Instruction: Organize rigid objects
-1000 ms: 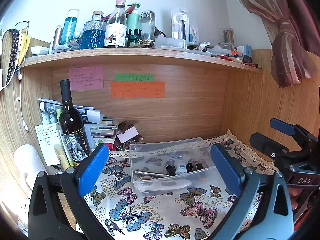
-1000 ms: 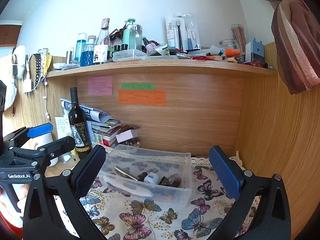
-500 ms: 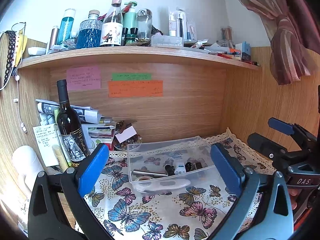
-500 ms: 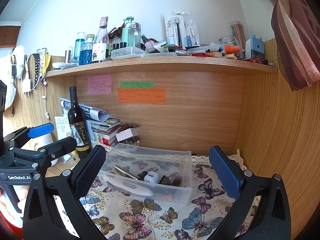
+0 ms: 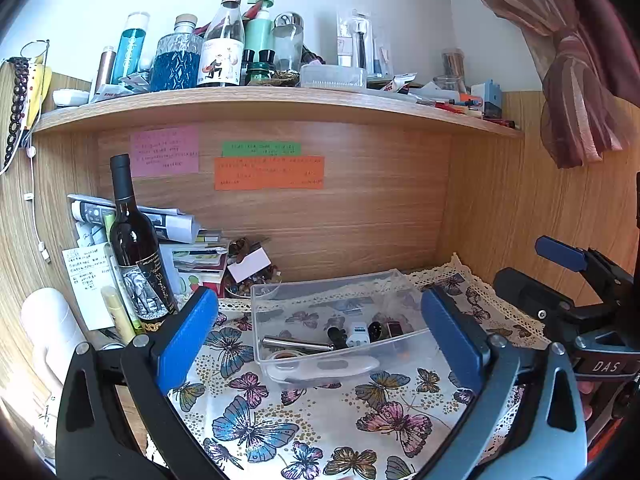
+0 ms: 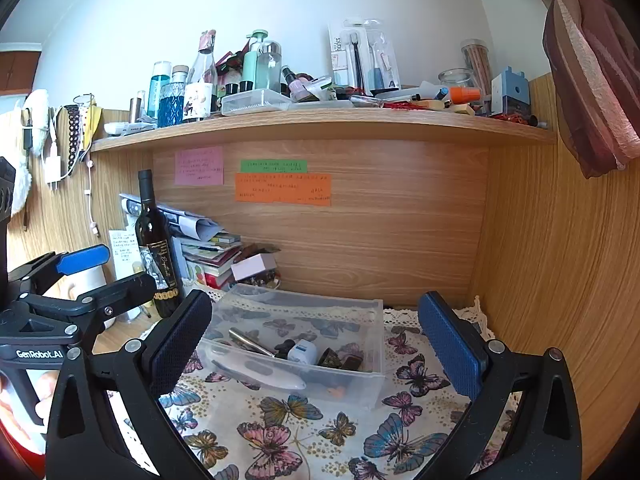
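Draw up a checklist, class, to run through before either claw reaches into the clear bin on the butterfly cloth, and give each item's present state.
1. Left claw open and empty: ok.
2. Right claw open and empty: ok.
3. Clear bin uncovered, open at the top: ok.
4. Bin resting flat on the butterfly cloth: ok.
5. Wine bottle upright, apart from the bin: ok.
6. Which items in the bin are loose enough to lift: cannot tell.

Bright, even daylight is washing both fisheye views, paling the white wall across the top, while straight lines are bowing and dark vignetting is creeping into all 4 corners, shadows staying soft, focus sharp mid-frame.
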Available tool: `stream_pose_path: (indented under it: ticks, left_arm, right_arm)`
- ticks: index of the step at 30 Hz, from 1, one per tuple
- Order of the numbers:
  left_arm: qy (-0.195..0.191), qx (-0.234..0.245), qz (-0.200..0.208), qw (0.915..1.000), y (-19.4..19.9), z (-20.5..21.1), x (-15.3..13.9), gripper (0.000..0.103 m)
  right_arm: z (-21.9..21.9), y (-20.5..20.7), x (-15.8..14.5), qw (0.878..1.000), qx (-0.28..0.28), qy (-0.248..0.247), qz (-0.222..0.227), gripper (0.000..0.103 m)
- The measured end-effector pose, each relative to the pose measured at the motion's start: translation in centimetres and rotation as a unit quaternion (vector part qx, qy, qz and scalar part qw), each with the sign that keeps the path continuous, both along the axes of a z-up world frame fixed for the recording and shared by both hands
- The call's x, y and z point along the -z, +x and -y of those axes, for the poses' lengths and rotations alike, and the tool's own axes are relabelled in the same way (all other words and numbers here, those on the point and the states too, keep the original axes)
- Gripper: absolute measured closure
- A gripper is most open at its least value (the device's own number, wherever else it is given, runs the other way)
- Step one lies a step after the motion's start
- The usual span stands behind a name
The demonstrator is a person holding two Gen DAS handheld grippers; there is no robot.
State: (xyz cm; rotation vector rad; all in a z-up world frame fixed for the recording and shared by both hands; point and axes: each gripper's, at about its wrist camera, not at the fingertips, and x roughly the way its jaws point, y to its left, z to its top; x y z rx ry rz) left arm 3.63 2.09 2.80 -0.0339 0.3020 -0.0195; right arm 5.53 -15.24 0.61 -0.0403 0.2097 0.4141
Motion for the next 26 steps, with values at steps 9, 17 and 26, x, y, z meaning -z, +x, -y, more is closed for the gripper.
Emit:
stream_pose_path:
  ticks: [9,17,26]
  left_arm:
    - [0.003,0.003,-0.005,1.0000,0.23,0.11,0.14,0.000]
    - [-0.003,0.008,-0.007,0.9999,0.40,-0.15,0.19,0.000]
    - [-0.002,0.012,-0.001,0.9999,0.14,-0.06,-0.07,0.000]
  right_arm:
    - [0.00,0.00,0.03,1.000,0.000,0.002,0.000,0.000]
    - [-0.06,0.11,0.15,1.000,0.001,0.001,-0.003,0.000]
    - [0.00,0.37,0.24,1.000,0.001,0.001,-0.005,0.000]
